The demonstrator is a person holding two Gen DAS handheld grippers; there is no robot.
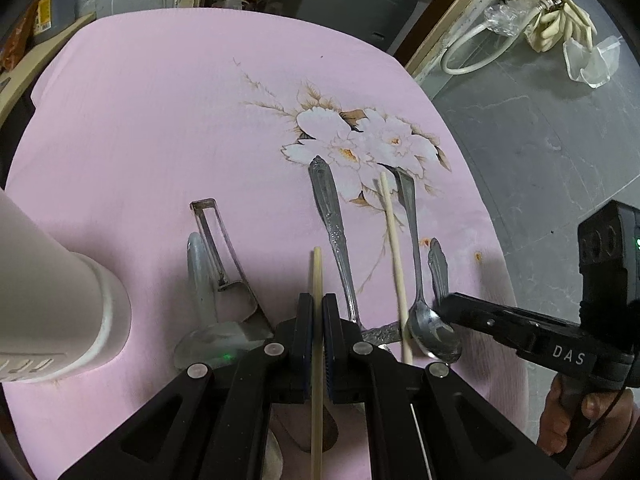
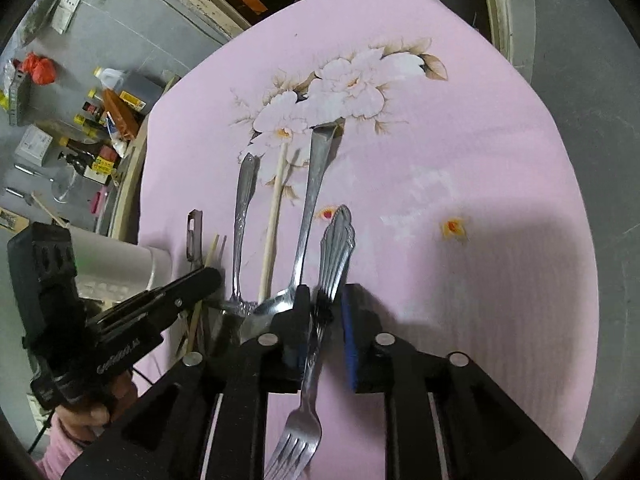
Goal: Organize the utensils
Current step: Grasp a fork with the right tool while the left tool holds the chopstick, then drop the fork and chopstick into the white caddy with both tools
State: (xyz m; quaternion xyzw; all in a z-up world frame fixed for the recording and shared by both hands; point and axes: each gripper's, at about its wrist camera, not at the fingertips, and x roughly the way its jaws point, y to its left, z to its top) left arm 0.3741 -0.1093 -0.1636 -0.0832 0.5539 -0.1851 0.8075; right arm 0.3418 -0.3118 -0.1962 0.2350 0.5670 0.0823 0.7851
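Observation:
My left gripper [image 1: 318,304] is shut on a pale wooden chopstick [image 1: 317,272] that runs straight between its pads. In the right wrist view my right gripper [image 2: 325,294] stands with its jaws apart. A steel fork [image 2: 338,240] lies between them on the cloth, leaning on the left finger, with a gap to the blue right pad. To the fork's left lie a spoon [image 2: 310,200], a second chopstick [image 2: 274,216] and an ornate-handled utensil [image 2: 242,216], roughly parallel. In the left wrist view the right gripper [image 1: 444,308] reaches in over the spoon's bowl [image 1: 434,336].
The pink flowered tablecloth [image 1: 160,120] covers a round table. A metal peeler [image 1: 218,248] and a clear spoon [image 1: 198,272] lie beside a white cup [image 1: 60,308] at the left. Grey floor lies beyond the table's right edge [image 1: 472,152]. Bottles crowd the floor [image 2: 100,128].

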